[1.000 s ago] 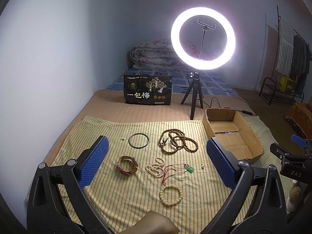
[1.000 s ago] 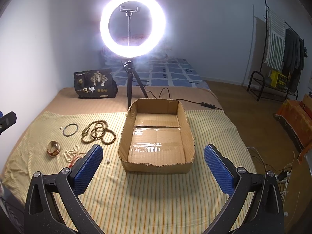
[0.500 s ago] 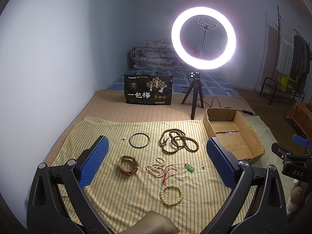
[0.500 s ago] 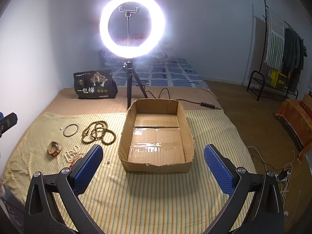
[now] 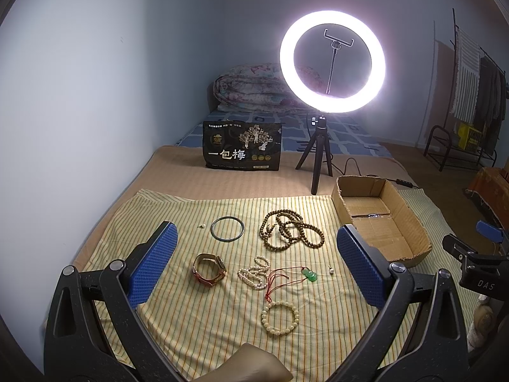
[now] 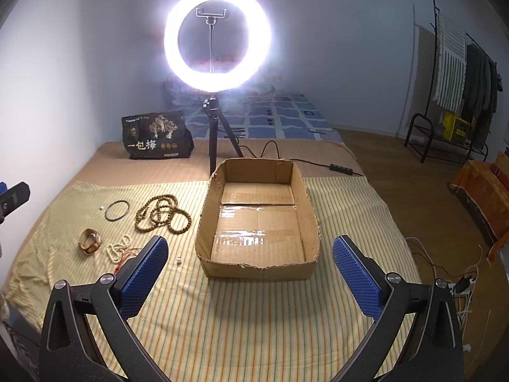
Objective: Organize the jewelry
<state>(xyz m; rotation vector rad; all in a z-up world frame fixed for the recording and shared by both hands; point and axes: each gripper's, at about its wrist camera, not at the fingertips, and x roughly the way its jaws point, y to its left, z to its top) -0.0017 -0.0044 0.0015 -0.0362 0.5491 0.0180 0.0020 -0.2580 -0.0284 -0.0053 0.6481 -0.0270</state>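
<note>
With both tools held off the bed and nothing between their pads, the left hand-held gripper (image 5: 254, 267) hangs spread wide over the jewelry, and the right hand-held gripper (image 6: 251, 273) hangs equally wide in front of the cardboard box (image 6: 203, 219).

Outward from the left tool: the cream bead bracelet (image 5: 280, 317) lies nearest, slightly right of centre. Just beyond it sit the red-corded green pendant (image 5: 309, 275), the white pearl strand (image 5: 254, 274) and, to the left, the watch (image 5: 209, 269). Farther off lie the dark bangle (image 5: 227, 228) and the coiled brown bead necklace (image 5: 291, 229). A small loose bead (image 5: 331, 270) rests right of the pendant. All rest flat on the striped cloth (image 5: 197, 318).

Key relation: every piece lies straight ahead of the left tool and well left of the right one, so the left arm is judged nearer. The box stands to the right and far of the jewelry, directly ahead of the right tool, and holds nothing visible.

Judgement: no piece is sorted yet. A first pick likely calls for lowering onto the cream bracelet; being a round loop, it offers no preferred long axis.
</note>
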